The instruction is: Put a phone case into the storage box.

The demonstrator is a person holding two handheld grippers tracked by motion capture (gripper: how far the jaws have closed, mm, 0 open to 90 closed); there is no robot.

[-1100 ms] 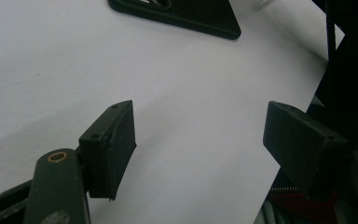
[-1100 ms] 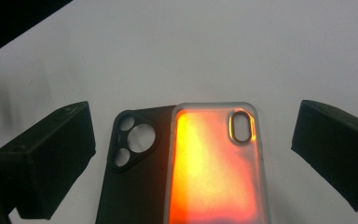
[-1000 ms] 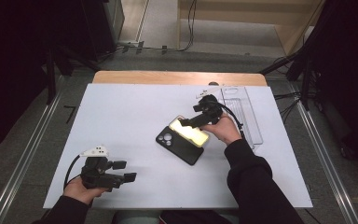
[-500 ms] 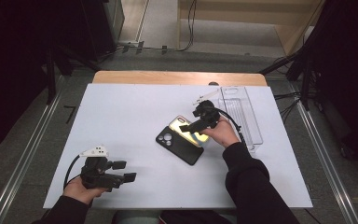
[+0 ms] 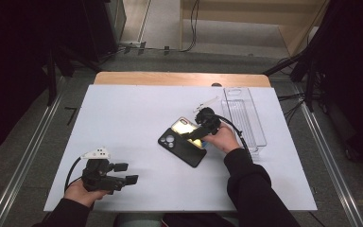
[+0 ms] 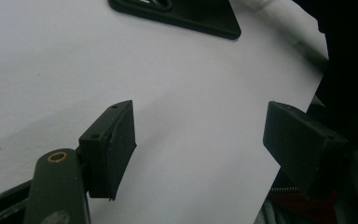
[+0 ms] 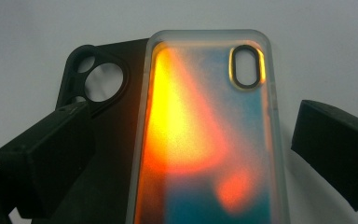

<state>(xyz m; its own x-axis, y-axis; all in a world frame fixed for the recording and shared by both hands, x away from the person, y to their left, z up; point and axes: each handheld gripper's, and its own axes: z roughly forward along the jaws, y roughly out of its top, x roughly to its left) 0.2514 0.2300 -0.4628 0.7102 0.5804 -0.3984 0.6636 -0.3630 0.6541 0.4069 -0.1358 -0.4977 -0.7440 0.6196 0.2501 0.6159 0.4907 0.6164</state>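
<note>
A translucent phone case (image 7: 205, 130) glowing orange and blue lies partly on top of a black phone case (image 7: 107, 154) with a round camera cut-out. In the high view the pair sit right of the table's middle, the colourful case (image 5: 185, 126) overlapping the black case (image 5: 179, 147). My right gripper (image 7: 200, 154) is open, its jaws standing on either side of the colourful case; from above the right gripper (image 5: 194, 135) hovers at the cases' right edge. My left gripper (image 5: 127, 173) rests open near the front left, nothing between its jaws (image 6: 200, 140).
A clear plastic tray (image 5: 246, 118) lies along the right side of the white table (image 5: 123, 113), just beyond my right hand. A corner of the black case (image 6: 191, 16) shows far ahead of the left gripper. The table's front edge is close to the left hand.
My right gripper has come a little nearer and lower over the two cases. The left gripper has stayed put.
</note>
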